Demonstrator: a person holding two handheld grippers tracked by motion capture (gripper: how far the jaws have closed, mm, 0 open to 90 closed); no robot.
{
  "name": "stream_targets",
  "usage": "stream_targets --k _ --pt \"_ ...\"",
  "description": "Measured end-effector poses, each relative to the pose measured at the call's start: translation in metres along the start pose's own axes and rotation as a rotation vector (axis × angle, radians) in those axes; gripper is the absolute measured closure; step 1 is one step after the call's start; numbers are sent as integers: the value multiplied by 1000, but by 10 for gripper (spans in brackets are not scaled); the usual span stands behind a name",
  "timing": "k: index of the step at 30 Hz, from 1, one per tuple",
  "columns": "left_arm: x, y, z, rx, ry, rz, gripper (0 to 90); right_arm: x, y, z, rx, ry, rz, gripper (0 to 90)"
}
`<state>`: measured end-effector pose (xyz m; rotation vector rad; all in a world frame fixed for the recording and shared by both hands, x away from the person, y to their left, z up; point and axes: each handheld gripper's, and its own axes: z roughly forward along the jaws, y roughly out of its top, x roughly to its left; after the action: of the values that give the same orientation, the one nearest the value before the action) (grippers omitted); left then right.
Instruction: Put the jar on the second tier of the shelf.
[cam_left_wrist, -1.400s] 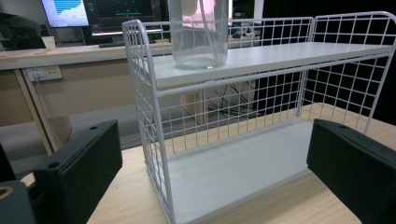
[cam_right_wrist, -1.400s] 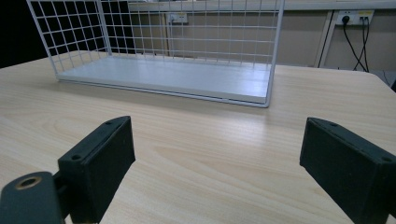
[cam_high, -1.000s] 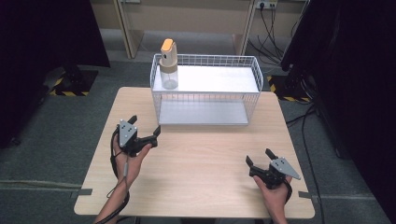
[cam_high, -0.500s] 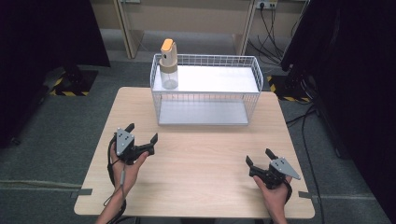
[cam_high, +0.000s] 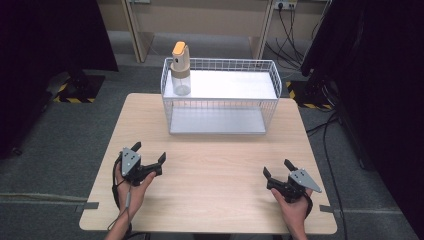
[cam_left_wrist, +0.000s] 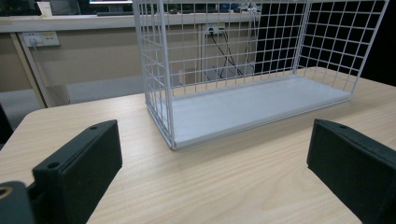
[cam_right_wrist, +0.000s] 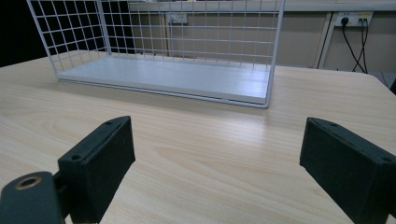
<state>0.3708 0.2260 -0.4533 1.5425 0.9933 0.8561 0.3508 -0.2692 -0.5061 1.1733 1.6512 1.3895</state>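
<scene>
Wood table (cam_high: 215, 165) holds a white wire basket (cam_high: 222, 97) at its far side, with a spray bottle (cam_high: 180, 70) standing in the basket's far left corner. Left gripper (cam_high: 148, 159) is spread wide and holds nothing. Right gripper (cam_high: 276, 172) is spread wide too, also bare. Both hands rest low near the table's front edge, well apart.

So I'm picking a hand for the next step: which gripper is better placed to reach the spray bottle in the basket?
Left, probably. The spray bottle stands in the wire basket's far left corner, on the same side as the left gripper, which is open. The right gripper, also open, would have to reach diagonally across the table.
</scene>
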Motion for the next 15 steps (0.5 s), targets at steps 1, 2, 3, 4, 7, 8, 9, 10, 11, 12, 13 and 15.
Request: stream_targets --k 1,2,3,4,7,8,9,10,11,12,13,15 --pt "0 -1 -1 3 1 -1 26 0 0 0 0 0 0 103" --pt "1 -3 -1 4 2 -2 26 0 0 0 0 0 0 104" --pt "1 -4 -2 7 3 -3 26 0 0 0 -1 -1 0 103" --pt "1 -6 -2 11 4 -5 26 0 0 0 -1 -1 0 103" --pt "2 -10 -3 18 6 -9 26 0 0 0 -1 -1 -1 104" --pt "2 -12 -4 23 7 -12 26 0 0 0 -1 -1 0 104" --pt "2 -14 -4 25 9 -15 26 0 0 0 -1 -1 0 103" --pt "3 -16 -4 28 11 -17 26 0 0 0 -1 -1 0 104" --pt "3 -17 -4 29 12 -19 26 0 0 0 -1 -1 -1 103" --pt "4 -18 -5 32 14 -18 25 0 0 0 -1 -1 -1 103" --pt "4 -20 -5 34 17 -19 25 0 0 0 -2 0 -1 104" --pt "6 -23 -6 38 23 -28 24 0 0 0 -3 0 0 104"
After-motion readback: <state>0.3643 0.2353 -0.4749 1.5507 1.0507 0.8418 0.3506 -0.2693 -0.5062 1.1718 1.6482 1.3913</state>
